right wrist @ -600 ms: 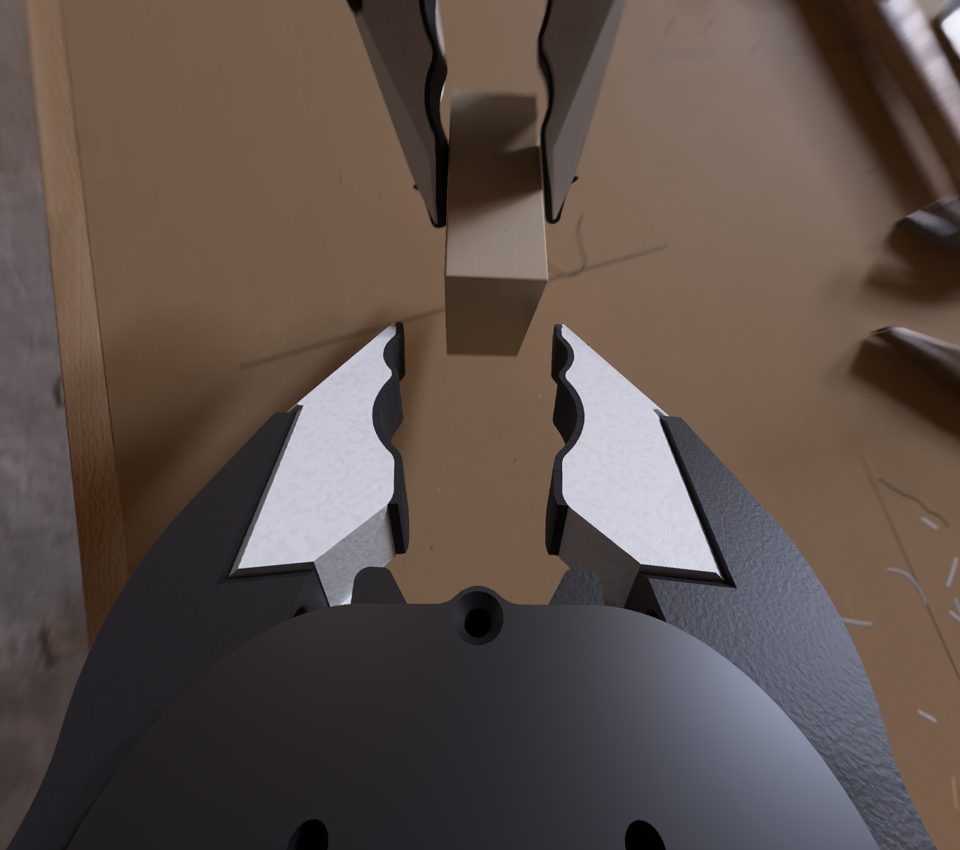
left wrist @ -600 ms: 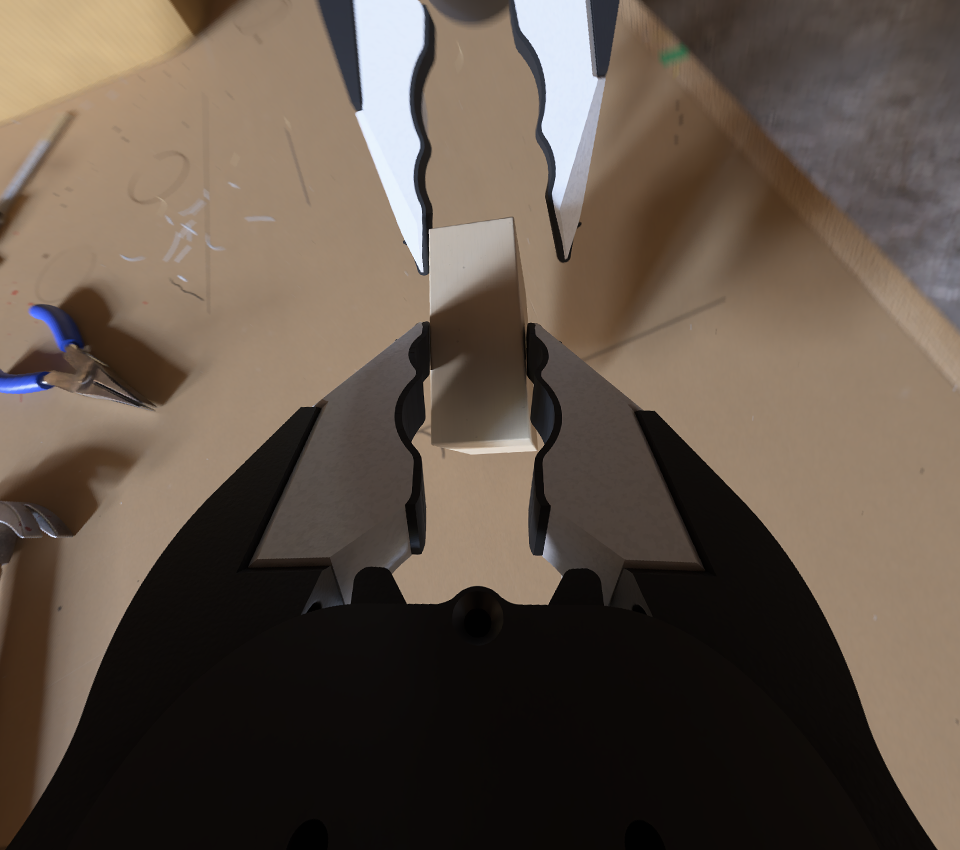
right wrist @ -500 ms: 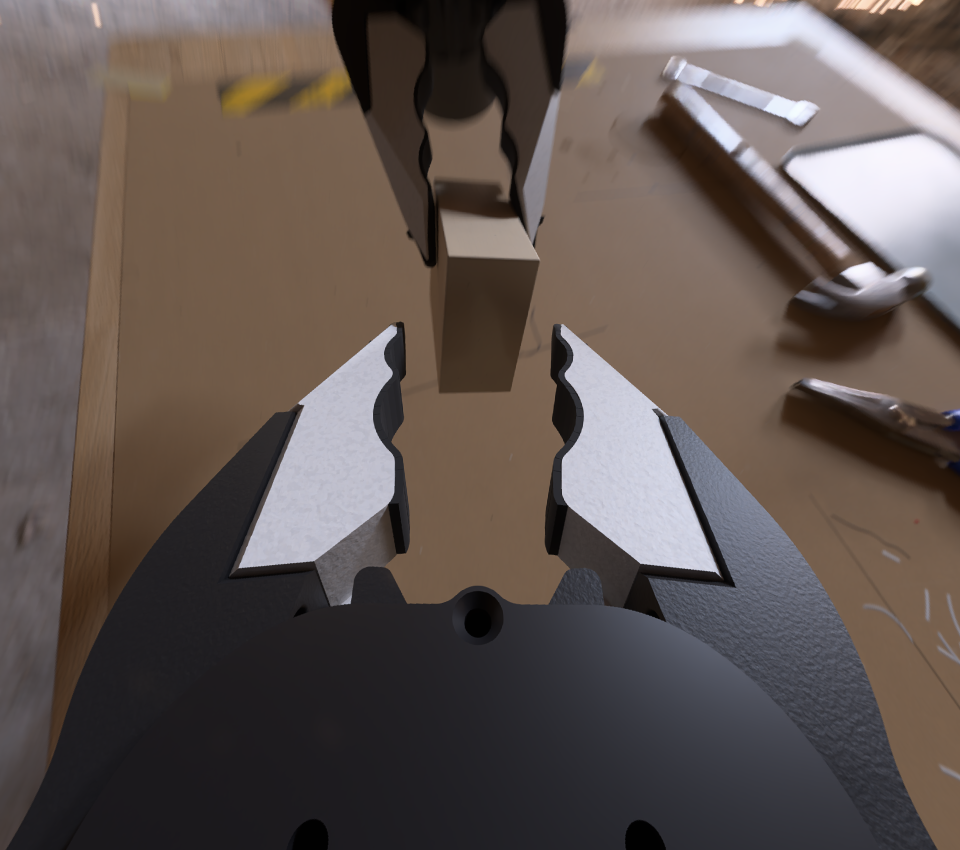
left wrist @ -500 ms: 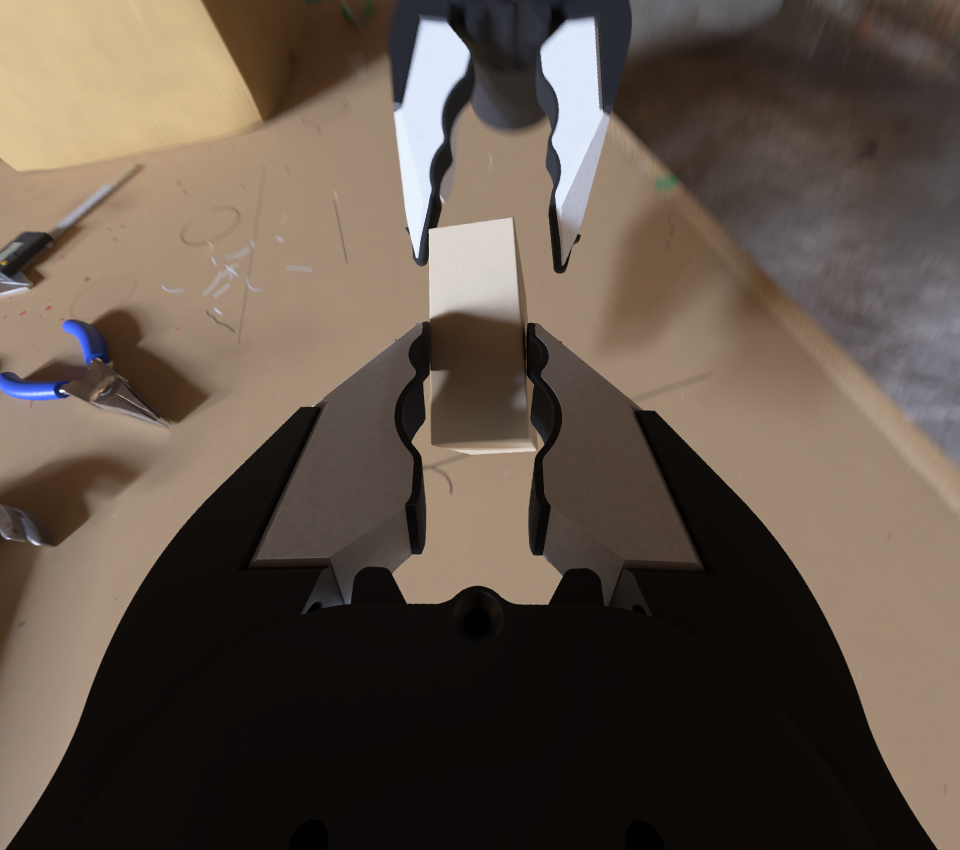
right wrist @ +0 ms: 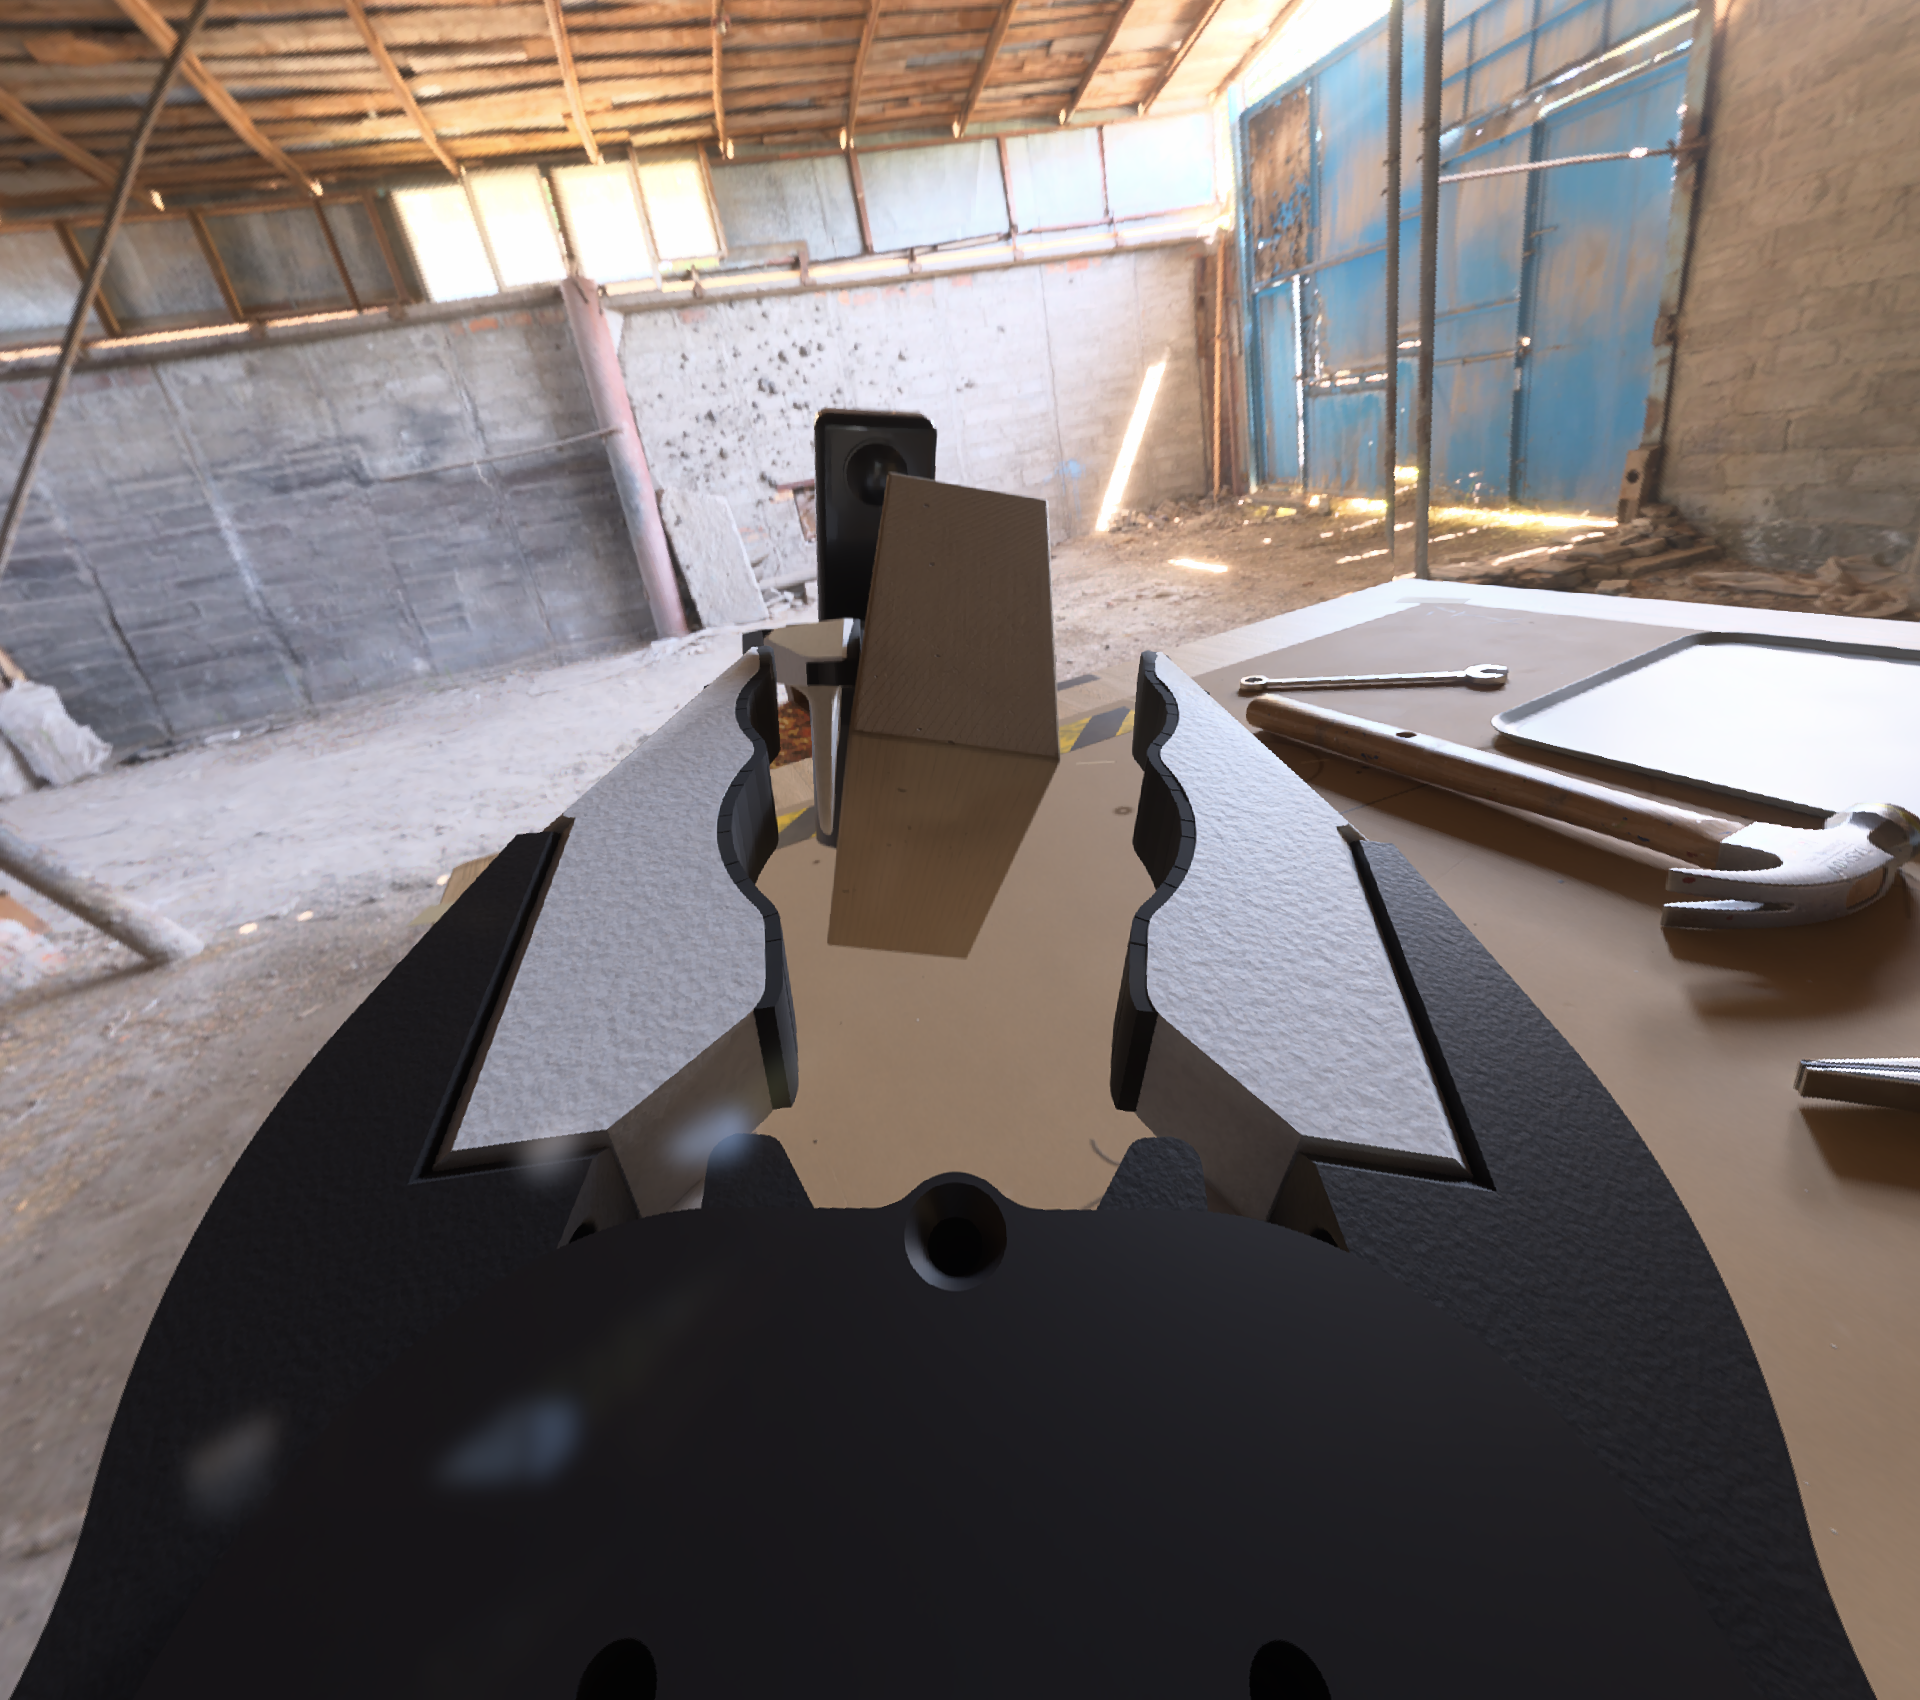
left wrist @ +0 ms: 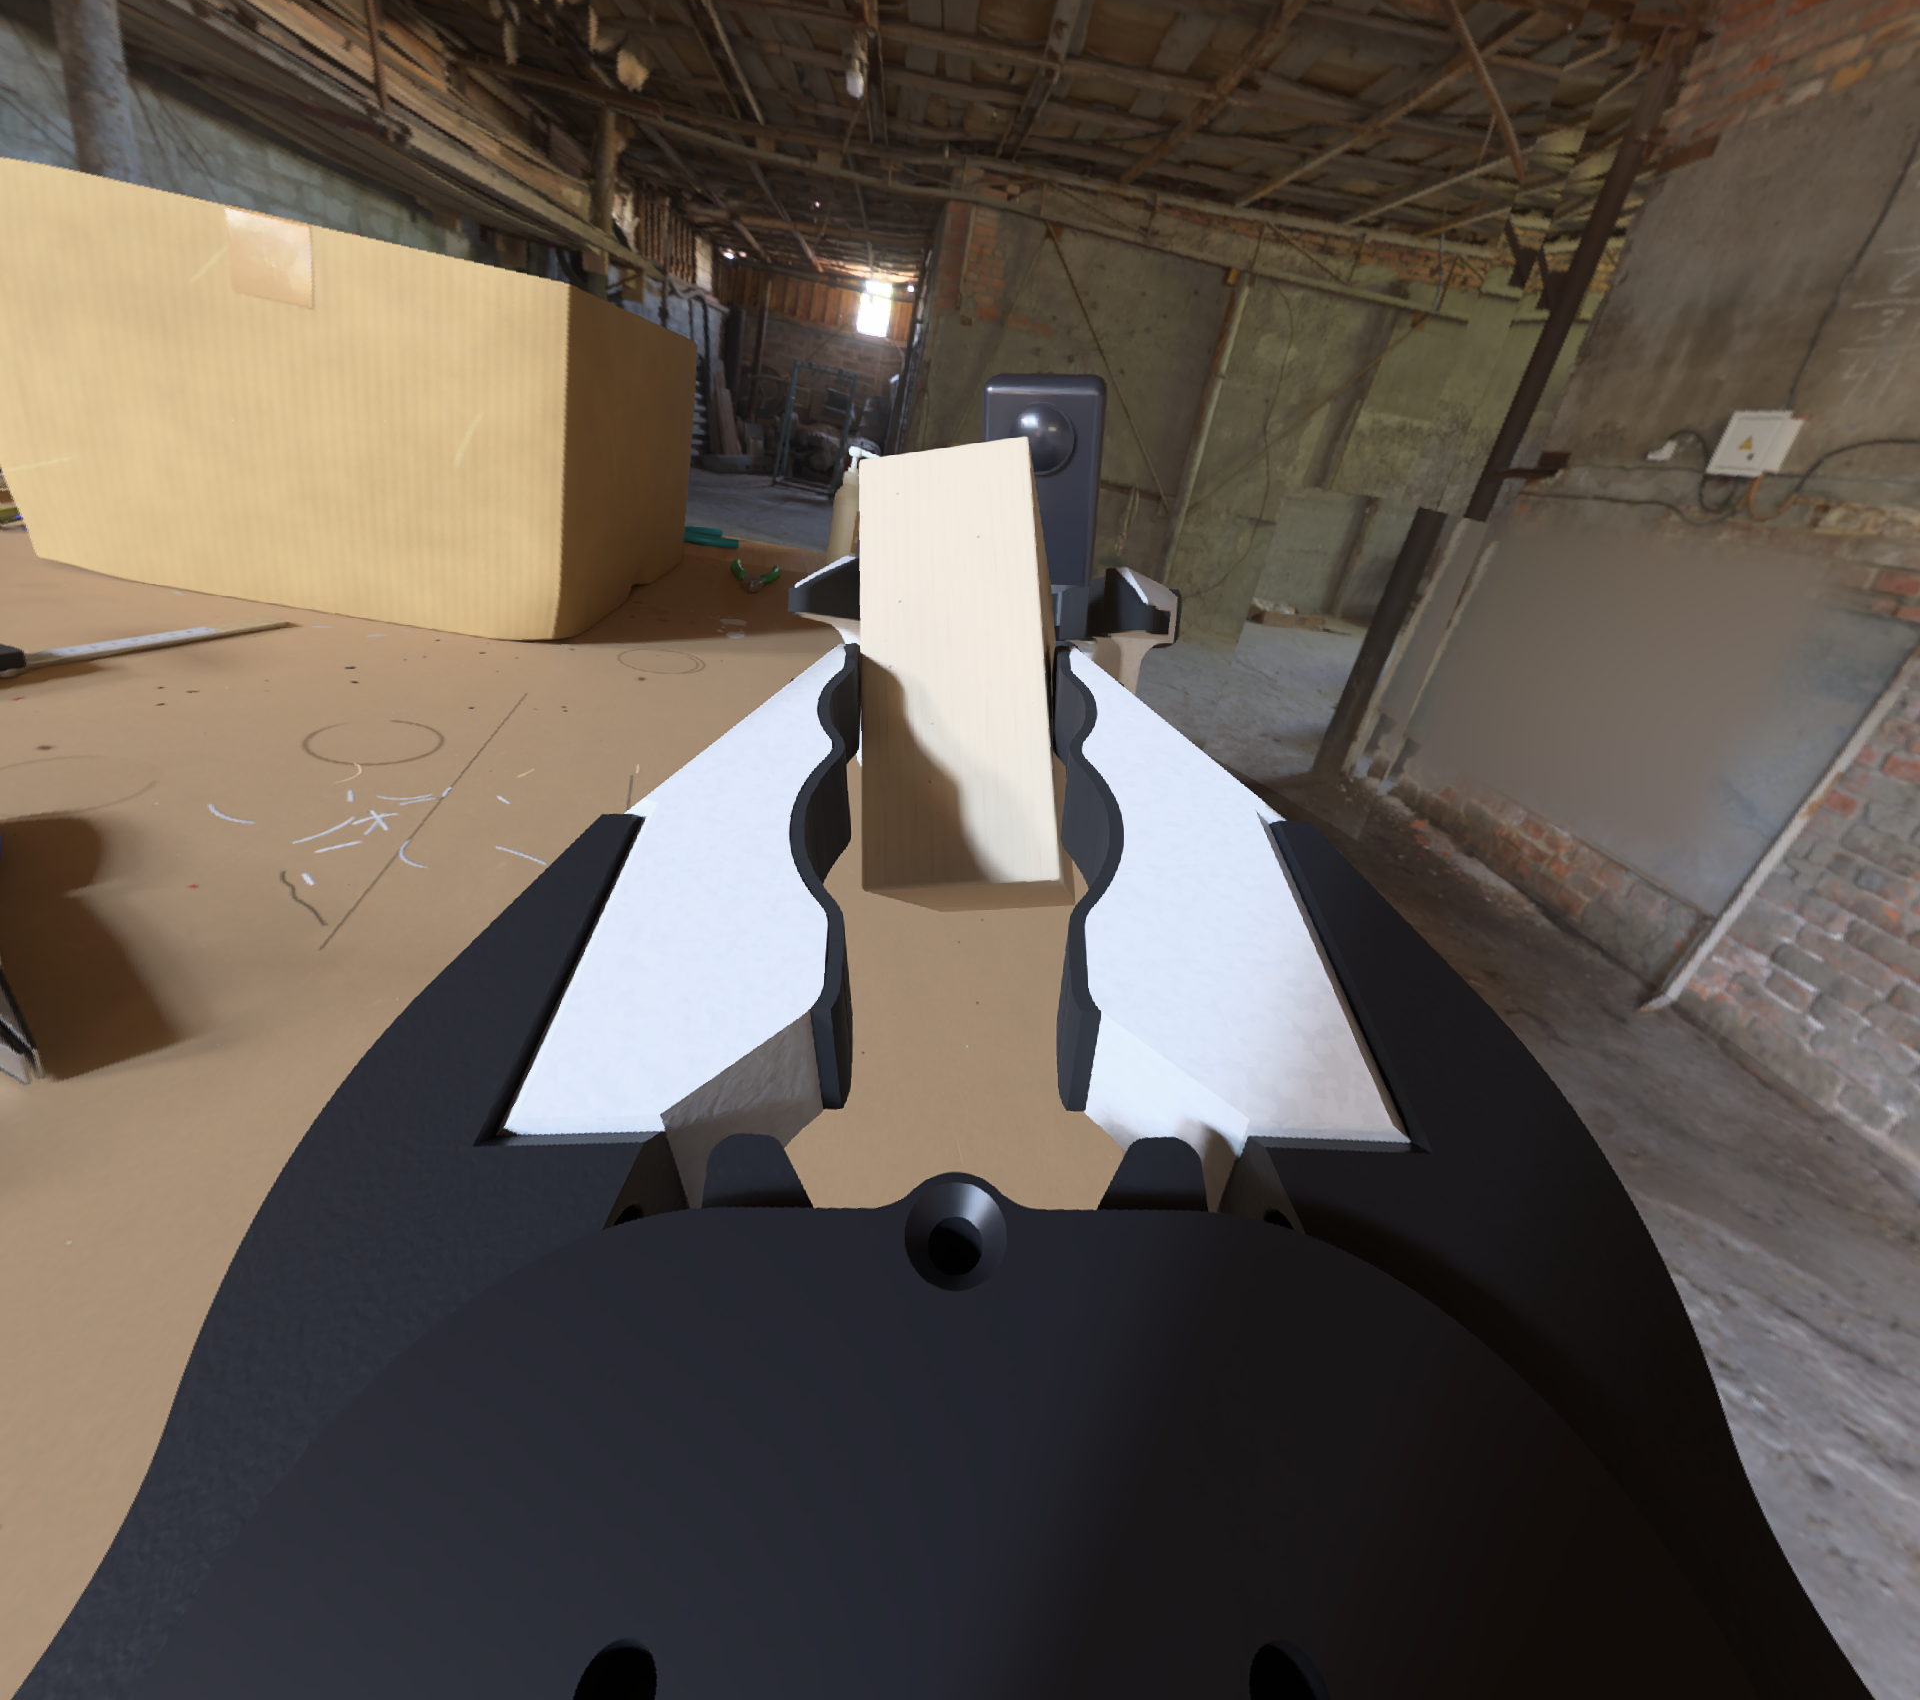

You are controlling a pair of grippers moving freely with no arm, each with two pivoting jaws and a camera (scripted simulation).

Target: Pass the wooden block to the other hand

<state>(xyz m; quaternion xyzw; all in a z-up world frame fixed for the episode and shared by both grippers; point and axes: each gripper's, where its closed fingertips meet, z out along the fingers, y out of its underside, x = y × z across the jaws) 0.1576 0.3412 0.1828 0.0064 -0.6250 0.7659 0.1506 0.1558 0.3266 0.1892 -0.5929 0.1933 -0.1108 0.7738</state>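
left gripper (left wrist: 956,663): we note black rounded shell, white wavy-edged fingers, central screw hole | right gripper (right wrist: 956,684): we note same build, grainy white fingers

Right gripper (right wrist: 951,694) fingers spread around wooden block (right wrist: 940,777) — untouching, hammer (right wrist: 1579,809) on table (right wrist: 1558,1079).

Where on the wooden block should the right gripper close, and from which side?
On the free end of the wooden block that points toward the right gripper, coming head-on. The left gripper clamps the other end, and the right gripper's open jaws already flank the block's flat side faces without touching them.
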